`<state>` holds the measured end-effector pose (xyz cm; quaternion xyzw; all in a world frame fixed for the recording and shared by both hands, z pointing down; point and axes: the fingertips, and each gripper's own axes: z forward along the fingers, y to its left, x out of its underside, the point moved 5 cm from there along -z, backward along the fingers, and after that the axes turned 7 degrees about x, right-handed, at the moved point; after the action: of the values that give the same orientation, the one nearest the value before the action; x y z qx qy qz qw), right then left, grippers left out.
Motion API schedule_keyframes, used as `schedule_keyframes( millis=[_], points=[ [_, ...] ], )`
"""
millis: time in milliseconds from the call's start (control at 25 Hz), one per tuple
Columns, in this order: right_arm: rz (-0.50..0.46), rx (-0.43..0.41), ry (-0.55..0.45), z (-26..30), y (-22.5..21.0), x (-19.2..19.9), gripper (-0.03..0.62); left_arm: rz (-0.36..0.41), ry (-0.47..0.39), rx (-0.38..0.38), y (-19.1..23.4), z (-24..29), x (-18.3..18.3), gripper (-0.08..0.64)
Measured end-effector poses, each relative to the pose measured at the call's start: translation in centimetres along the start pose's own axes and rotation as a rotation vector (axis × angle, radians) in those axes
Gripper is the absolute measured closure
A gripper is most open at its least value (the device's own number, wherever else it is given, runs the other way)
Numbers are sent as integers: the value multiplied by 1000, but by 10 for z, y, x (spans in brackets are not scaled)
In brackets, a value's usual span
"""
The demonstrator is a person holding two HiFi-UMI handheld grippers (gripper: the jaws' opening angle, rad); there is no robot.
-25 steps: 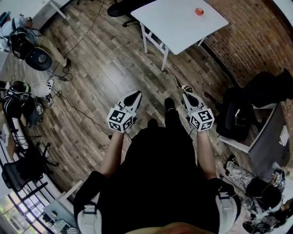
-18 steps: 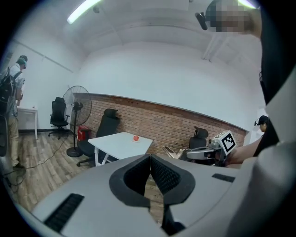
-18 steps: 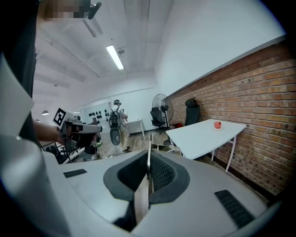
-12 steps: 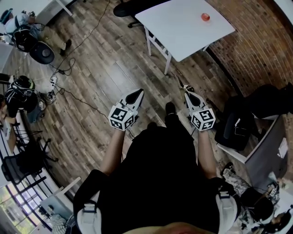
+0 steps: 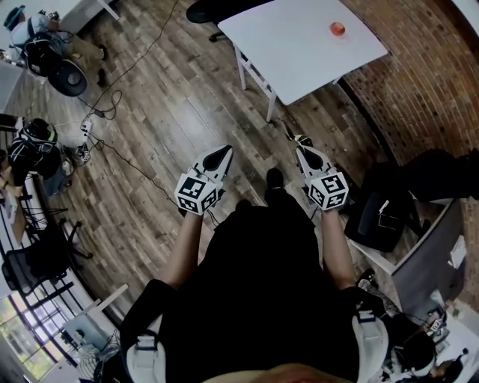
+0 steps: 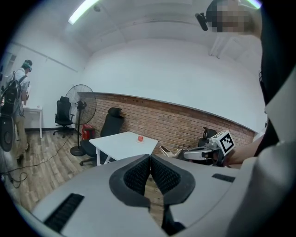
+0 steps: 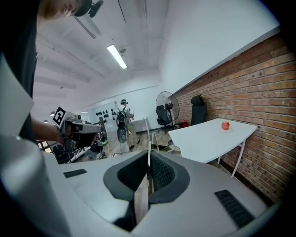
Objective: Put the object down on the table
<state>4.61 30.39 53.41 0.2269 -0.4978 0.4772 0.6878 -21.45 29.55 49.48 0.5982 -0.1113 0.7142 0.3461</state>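
Observation:
My right gripper (image 5: 302,142) (image 7: 149,159) is shut on a thin flat beige piece (image 7: 141,196) that I see edge-on between its pads. The same piece (image 6: 167,151) sticks out ahead of that gripper in the left gripper view. Beside it my left gripper (image 5: 222,153) (image 6: 149,158) is held level with its jaws shut and nothing between them. Both are over the wooden floor, short of the white table (image 5: 299,45) (image 6: 121,144) (image 7: 208,139). A small red round thing (image 5: 337,29) (image 6: 140,138) (image 7: 225,125) lies on the table's far side.
A brick wall (image 5: 419,82) runs along the right behind the table. A black office chair (image 5: 209,10) stands at the table's far end, a standing fan (image 6: 81,105) farther off. Black bags (image 5: 385,213) lie at my right, and cables (image 5: 112,105) trail over the floor at left.
I have walked a little towards the table with both grippers held out in front. Their jaws look the same as before.

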Motion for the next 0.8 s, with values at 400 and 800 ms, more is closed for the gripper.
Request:
schedule_keyframes(
  millis=[400, 800],
  points=[
    [-17, -59, 10, 9, -47, -6, 591, 15, 8, -55, -11, 43, -14, 538],
    [-38, -120, 31, 32, -103, -19, 591, -2, 18, -98, -17, 98, -22, 537]
  ],
)
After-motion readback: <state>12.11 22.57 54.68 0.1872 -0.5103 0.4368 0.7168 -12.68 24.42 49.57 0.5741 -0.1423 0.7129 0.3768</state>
